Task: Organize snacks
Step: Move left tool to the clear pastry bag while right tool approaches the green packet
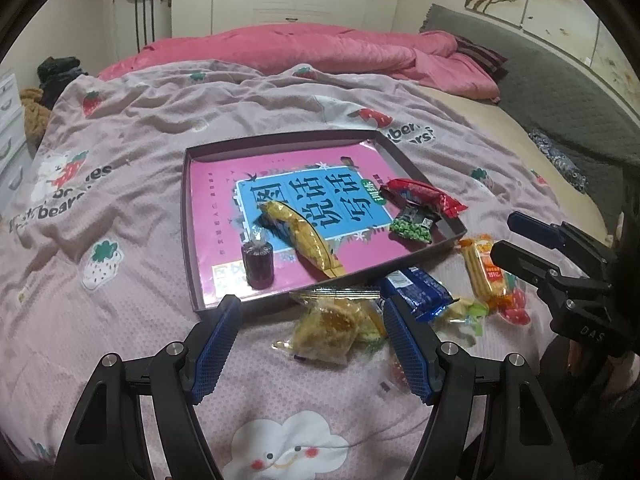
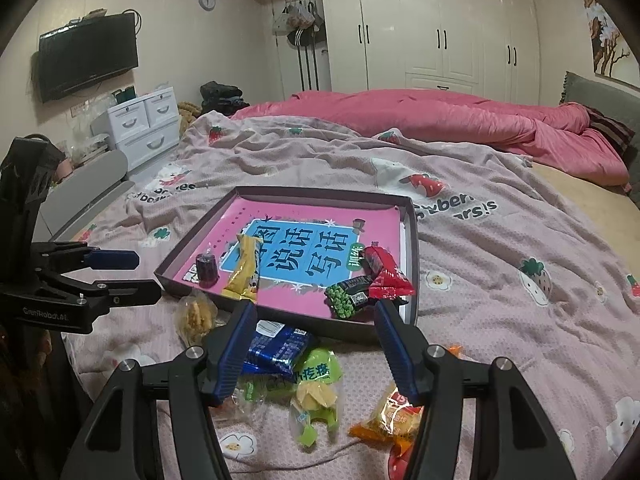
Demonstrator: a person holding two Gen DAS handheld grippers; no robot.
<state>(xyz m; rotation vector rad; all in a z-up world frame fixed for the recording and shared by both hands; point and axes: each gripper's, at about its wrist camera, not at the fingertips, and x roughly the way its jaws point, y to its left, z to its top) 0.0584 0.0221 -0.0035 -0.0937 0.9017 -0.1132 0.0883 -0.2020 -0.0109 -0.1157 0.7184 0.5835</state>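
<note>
Both your grippers, left (image 1: 312,320) and right (image 2: 316,324), hang open and empty while four snacks sit in the tray (image 1: 188,216) and the blue packet (image 2: 276,348) and others wait on the bedspread (image 1: 132,128).

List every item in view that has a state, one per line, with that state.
Left tool: open, empty.
Right tool: open, empty.
Tray: on the bed, partly filled.
Yellow packet: lying in tray.
Purple jelly cup: upright in tray.
Red packet: in tray, at its edge.
Green pea packet: in tray.
Blue packet: on the bedsheet, outside tray.
Orange biscuit packet: outside tray.
</note>
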